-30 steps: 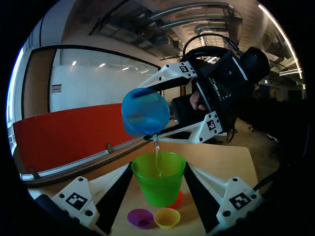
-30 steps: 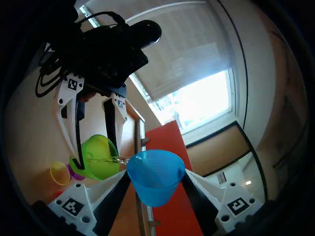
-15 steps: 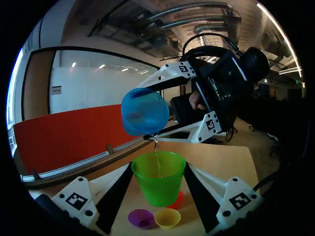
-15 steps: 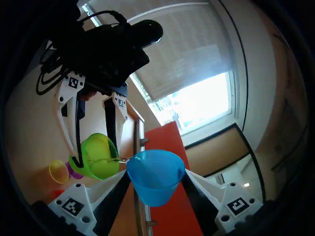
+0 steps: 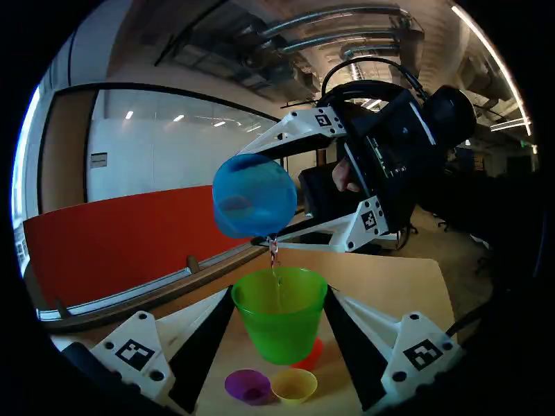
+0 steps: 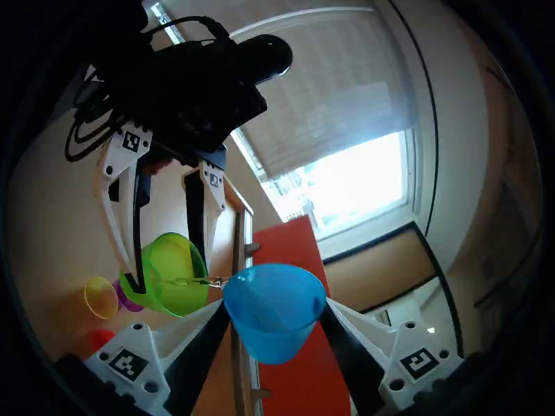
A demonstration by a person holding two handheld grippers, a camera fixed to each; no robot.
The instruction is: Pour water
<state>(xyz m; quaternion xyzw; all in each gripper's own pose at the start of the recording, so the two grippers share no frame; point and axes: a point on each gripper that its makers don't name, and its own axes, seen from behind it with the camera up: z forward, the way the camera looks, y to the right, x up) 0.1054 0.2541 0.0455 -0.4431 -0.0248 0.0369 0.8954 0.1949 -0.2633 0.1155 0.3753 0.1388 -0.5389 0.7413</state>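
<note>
Left gripper view: left tongs (image 5: pixel 279 297) are closed part-way on the green cup (image 5: pixel 279 326), one finger against each side wall, cup upright and mouth open. Can't tell if its base sits on the bench (image 5: pixel 388 277) or hangs just above it. Right tongs (image 5: pixel 251 198) come in from the right and clamp the blue cup (image 5: pixel 253 196), tipped hard over, with its lip above the green mouth. A thin stream (image 5: pixel 274 260) drops from the lip and lands inside the green rim, roughly centred. Purple (image 5: pixel 248 385), yellow (image 5: pixel 294 385) and red (image 5: pixel 313 352) cups sit on the bench near the green one. Right gripper view: the right tongs' own fingers press both sides of the blue cup (image 6: pixel 274 319). The stream (image 6: pixel 201 281) runs off its lip into the green cup (image 6: pixel 170 274), which sits between the left tongs' fingers further off. My read is mid-pour, with little water visible in the blue cup, so near the end. Risks: the flow is weak, so it may cling to the blue wall and dribble onto the bench or small cups. A sudden extra tilt could throw water past the far rim. Either hand drifting puts the mouth off the stream. Both cups look like thin plastic, so a hard squeeze could deform them, and the green one could slip as it gets heavier.
</note>
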